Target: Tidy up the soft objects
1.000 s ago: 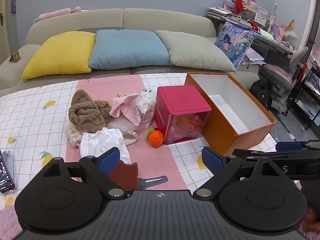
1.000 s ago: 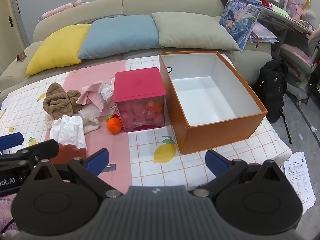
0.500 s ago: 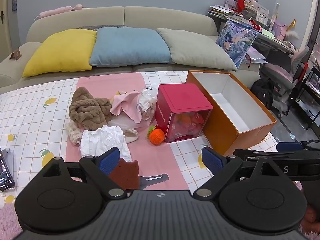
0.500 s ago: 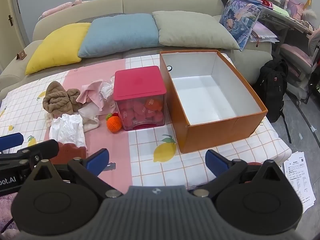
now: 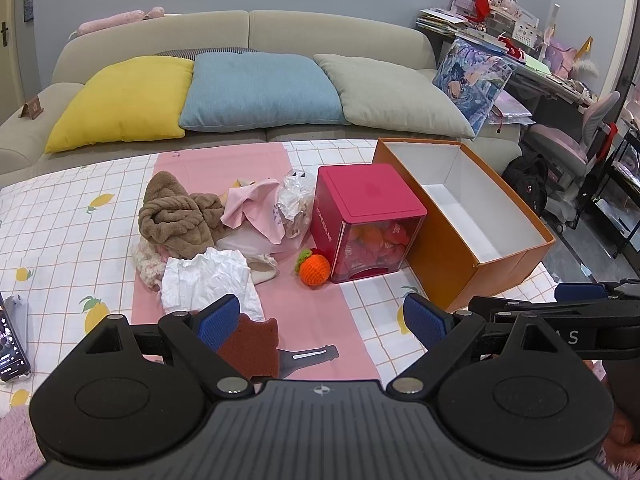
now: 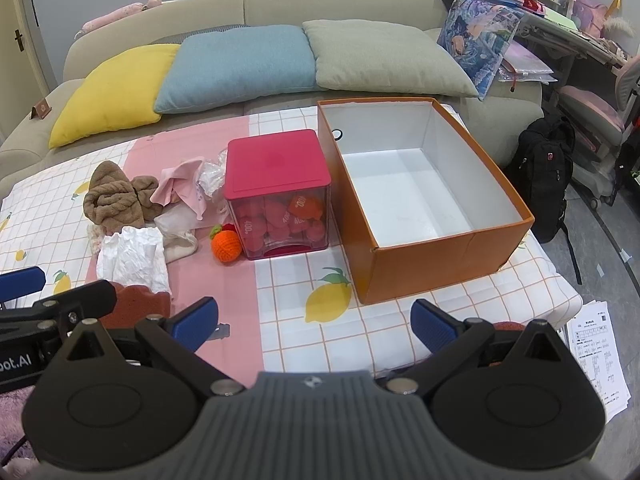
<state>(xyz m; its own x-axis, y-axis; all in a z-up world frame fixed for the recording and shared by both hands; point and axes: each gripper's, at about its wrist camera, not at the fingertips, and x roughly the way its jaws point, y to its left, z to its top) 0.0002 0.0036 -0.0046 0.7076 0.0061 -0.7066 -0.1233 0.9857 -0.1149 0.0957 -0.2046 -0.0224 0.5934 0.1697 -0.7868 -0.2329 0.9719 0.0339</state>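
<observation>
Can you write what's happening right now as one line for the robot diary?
stage: start, nothing picked | left gripper: open, empty | right gripper: open, empty | soft pile: on table | orange box: empty

Your left gripper (image 5: 322, 320) tilts up a bit & pulls back from the red-lidded box (image 5: 366, 220): box & cloth pile (image 5: 200, 240) sit lower in left view. Your right gripper (image 6: 314, 322) barely shifts vs. box. Nothing on the table moves.

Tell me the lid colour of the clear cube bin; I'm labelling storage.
The lid is deep pink-red, clearest in the right wrist view.
</observation>
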